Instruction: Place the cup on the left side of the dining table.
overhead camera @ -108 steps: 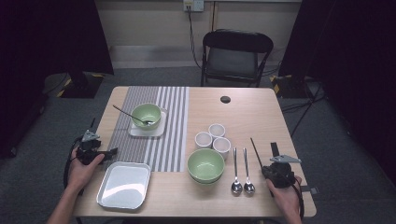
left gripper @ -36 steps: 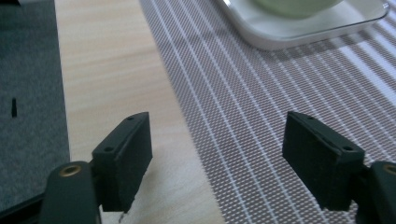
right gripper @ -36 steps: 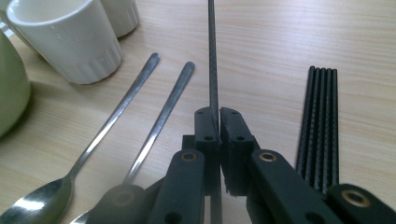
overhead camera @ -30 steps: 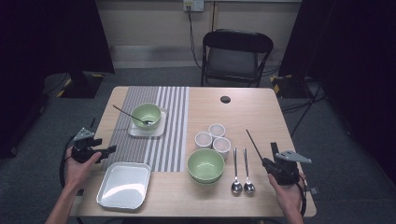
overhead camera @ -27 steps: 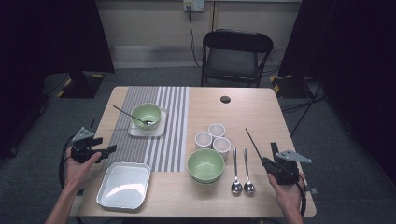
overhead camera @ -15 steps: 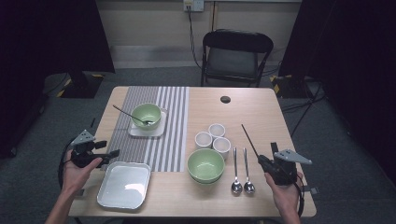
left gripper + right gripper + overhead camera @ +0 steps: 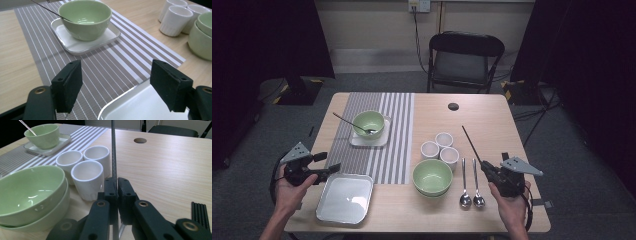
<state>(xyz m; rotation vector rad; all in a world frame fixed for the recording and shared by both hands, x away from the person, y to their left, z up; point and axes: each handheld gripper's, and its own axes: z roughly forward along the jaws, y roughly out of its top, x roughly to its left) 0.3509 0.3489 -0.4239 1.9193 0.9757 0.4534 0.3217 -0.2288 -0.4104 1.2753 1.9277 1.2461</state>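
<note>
My right gripper is shut on a thin black chopstick that slants up and away over the table's right side, beside two spoons. In the right gripper view the chopstick rises straight from the closed gripper, in front of three white cups. My left gripper stands open at the table's left edge, with nothing between its fingers. In the left gripper view this gripper hovers over the striped placemat and the corner of a white tray.
A green bowl with a spoon in it sits on a small white plate on the placemat. Stacked green bowls stand mid-front, cups behind them. More black chopsticks lie at the right. A chair stands beyond the table.
The right gripper has tilted and carried the chopstick so its tip swings left and farther away. The left gripper has drifted slightly nearer the tray, still open.
</note>
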